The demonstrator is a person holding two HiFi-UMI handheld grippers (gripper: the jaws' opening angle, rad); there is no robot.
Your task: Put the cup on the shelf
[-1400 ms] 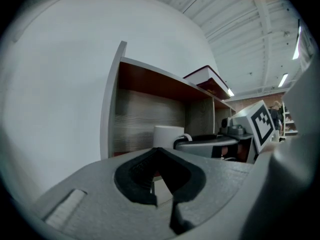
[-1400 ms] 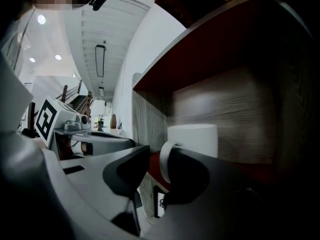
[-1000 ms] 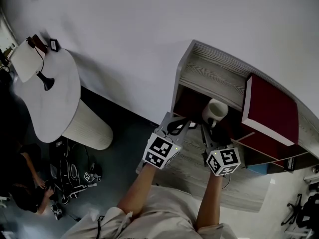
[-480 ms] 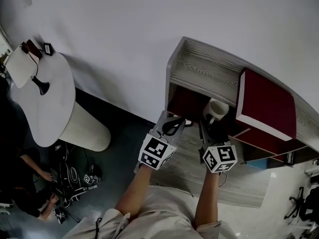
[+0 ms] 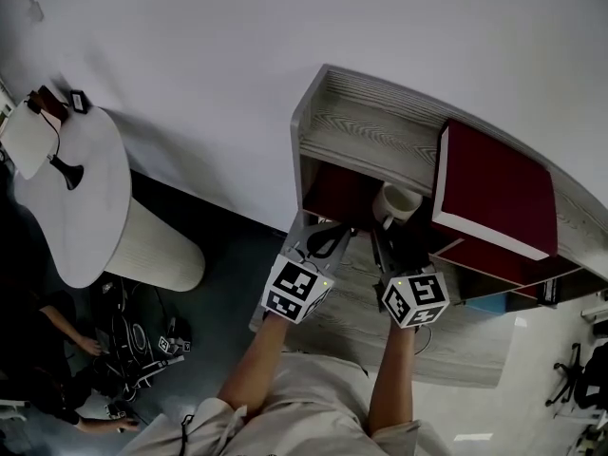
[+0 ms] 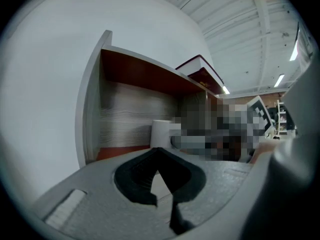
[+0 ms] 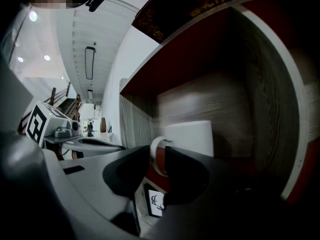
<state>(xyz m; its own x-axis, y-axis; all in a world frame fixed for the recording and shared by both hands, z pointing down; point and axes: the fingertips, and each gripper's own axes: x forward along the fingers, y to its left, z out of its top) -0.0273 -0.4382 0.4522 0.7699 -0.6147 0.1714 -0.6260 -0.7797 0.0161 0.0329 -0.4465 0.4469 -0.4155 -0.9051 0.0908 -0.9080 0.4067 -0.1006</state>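
The person is wearing a pale short-sleeved shirt (image 5: 318, 402). The left hand-held gripper (image 5: 328, 238) and right hand-held gripper (image 5: 389, 248) are both showing grey bodies, black jaws and cubes (image 5: 415, 299) bearing black-and-white square markers.

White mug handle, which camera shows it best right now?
The right gripper view: the white mug has its handle large between the jaws of the right hand-held gripper, inside the shelf. The head view shows the mug's rim from above, handle not visible. The left gripper view catches only a strip of its side.
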